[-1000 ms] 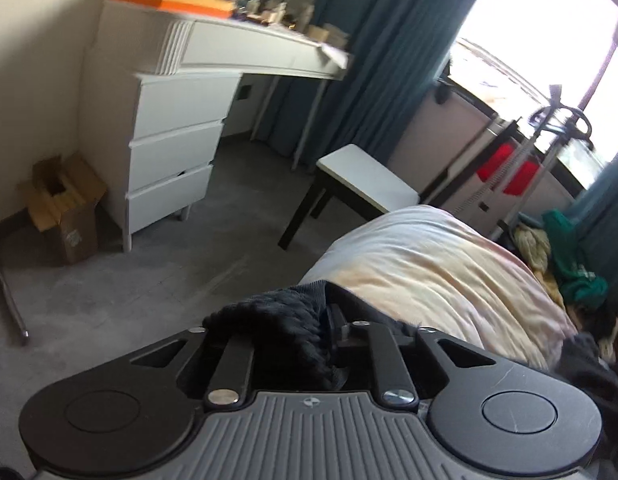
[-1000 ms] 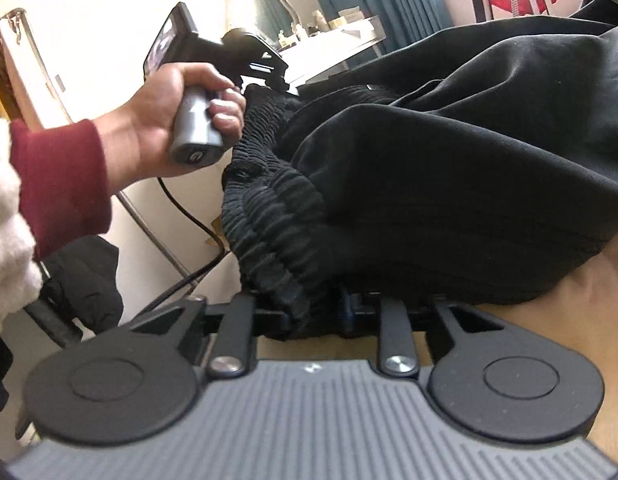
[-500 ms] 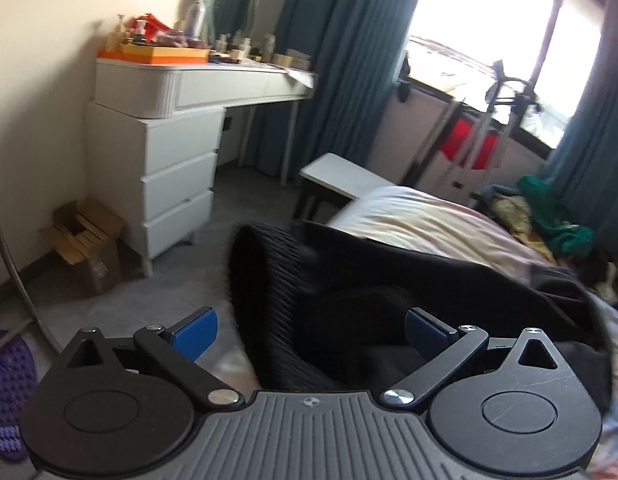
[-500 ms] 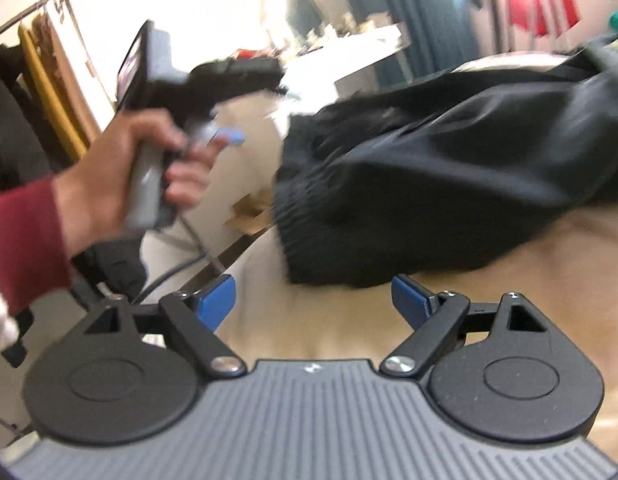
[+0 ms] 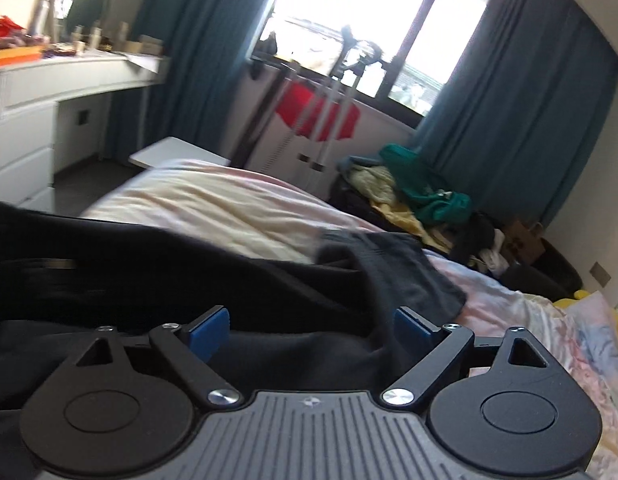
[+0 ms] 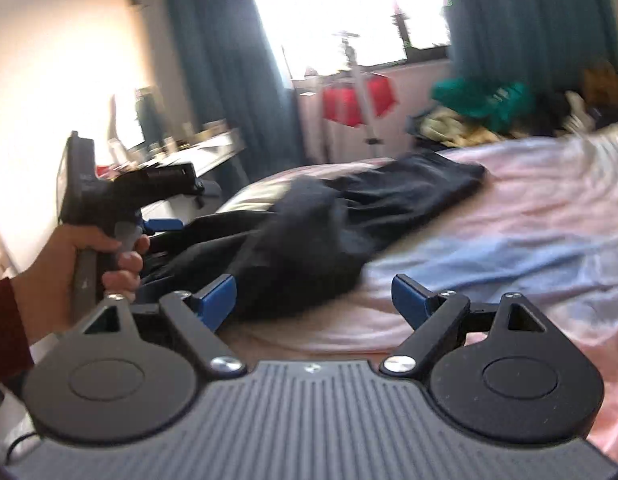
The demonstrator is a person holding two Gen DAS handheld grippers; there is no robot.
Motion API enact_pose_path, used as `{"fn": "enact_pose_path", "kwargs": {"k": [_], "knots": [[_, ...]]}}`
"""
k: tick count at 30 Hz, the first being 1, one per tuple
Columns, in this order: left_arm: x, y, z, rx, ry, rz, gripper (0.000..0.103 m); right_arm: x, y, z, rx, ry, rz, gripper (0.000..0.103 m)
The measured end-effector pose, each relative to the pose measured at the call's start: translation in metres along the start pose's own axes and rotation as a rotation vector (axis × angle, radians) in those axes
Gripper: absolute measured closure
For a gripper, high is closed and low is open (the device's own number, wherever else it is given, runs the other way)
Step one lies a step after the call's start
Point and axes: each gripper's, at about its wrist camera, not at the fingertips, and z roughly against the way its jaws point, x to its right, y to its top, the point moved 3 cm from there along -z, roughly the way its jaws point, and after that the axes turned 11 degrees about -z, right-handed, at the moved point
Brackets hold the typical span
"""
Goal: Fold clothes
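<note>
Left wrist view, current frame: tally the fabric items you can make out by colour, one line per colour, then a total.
Black: 1, the garment lying on the bed, in front of the open left gripper
Red: 1, the cloth on the drying rack
Green: 1, the garment on the pile beside the bed
Yellow: 1, the fabric in that pile
Total: 4

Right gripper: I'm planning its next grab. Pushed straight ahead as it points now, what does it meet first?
Probably the black garment lying on the bed, just ahead of the open right gripper; depth is unclear through the blur.
</note>
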Motion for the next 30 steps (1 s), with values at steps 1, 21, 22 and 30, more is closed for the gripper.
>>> {"fn": "enact_pose_path", "kwargs": {"k": [1, 21, 22, 30], "knots": [[0.01, 0.002, -0.016, -0.001, -0.002, -0.005, 0.016, 0.012, 0.001, -0.008, -0.003, -0.019, -0.024, 0.016], [0.225, 0.002, -0.017, 0.122, 0.003, -0.746, 0.099, 0.126, 0.01, -0.028, 0.052, -0.164, -0.361, 0.017], [0.233, -0.011, 0.0, 0.133, -0.031, -0.785, 0.099, 0.128, 0.011, -0.023, 0.064, -0.165, -0.368, 0.017], [0.231, -0.167, 0.094, 0.043, -0.231, -0.759, 0.099, 0.156, 0.023, 0.026, 0.097, -0.07, -0.589, 0.015]]}}
